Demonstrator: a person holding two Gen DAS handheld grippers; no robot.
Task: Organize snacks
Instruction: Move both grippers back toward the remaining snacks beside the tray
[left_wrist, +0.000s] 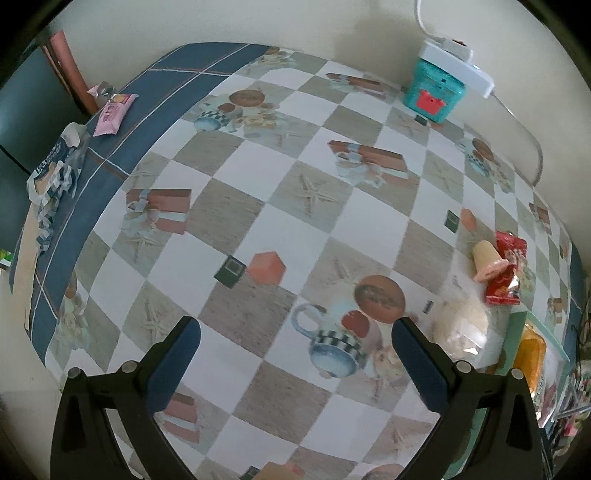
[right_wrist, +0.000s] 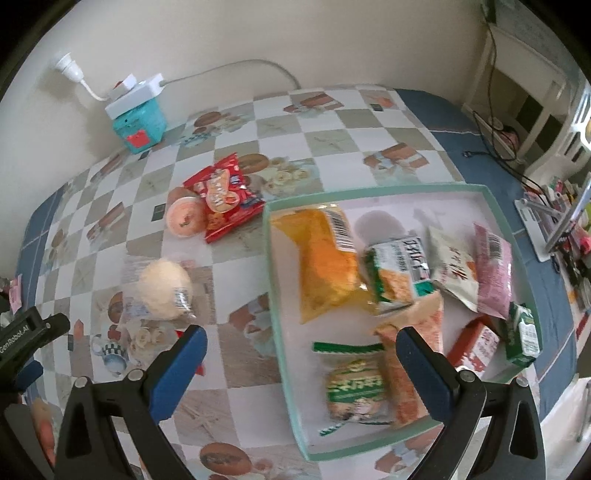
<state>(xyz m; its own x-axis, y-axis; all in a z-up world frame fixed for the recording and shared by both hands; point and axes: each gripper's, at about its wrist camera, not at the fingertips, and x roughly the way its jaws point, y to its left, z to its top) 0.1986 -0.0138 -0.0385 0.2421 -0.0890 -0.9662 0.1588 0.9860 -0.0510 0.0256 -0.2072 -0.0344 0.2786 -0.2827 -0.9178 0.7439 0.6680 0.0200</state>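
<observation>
A shallow green-rimmed tray (right_wrist: 388, 191) lies on the right of the table and holds several snack packs, among them an orange bag (right_wrist: 325, 258) and a green packet (right_wrist: 354, 387). To its left on the cloth lie a red snack bag (right_wrist: 225, 195), a peach jelly cup (right_wrist: 184, 216) and a pale bun in clear wrap (right_wrist: 164, 288). My right gripper (right_wrist: 299, 334) hangs open and empty over the tray's left rim. My left gripper (left_wrist: 299, 332) is open and empty over bare cloth, with the bun (left_wrist: 460, 325), cup (left_wrist: 487, 260) and red bag (left_wrist: 506, 273) to its right.
A pink packet (left_wrist: 110, 110) and a blue-and-white bag (left_wrist: 55, 173) lie at the table's far left edge. A teal box (left_wrist: 432, 92) with a white power strip on top stands by the wall. A cluttered shelf (right_wrist: 554, 206) is right of the table.
</observation>
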